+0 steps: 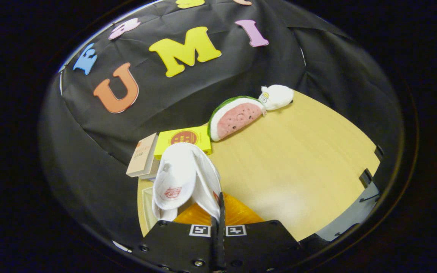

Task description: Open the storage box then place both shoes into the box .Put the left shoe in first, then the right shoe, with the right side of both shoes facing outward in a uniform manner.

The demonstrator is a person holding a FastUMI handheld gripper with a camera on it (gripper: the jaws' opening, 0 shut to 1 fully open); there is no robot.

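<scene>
Going left to right: books [142, 157] lean by the wall, then the shoe [182, 178] hangs just ahead of your gripper [218, 223], jaws nearly closed, pinching its thin edge. An orange thing [237, 214], maybe the box, lies beneath. Watermelon [235, 117] sits further along the desk [309, 159]. That thin grip could let the shoe slip or twist.

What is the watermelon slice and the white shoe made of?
The watermelon slice looks like soft plush, fuzzy and matte. The white shoe, pinched between the fingers, looks like thin matte fabric, since it folds limply, perhaps a cloth slipper.
</scene>
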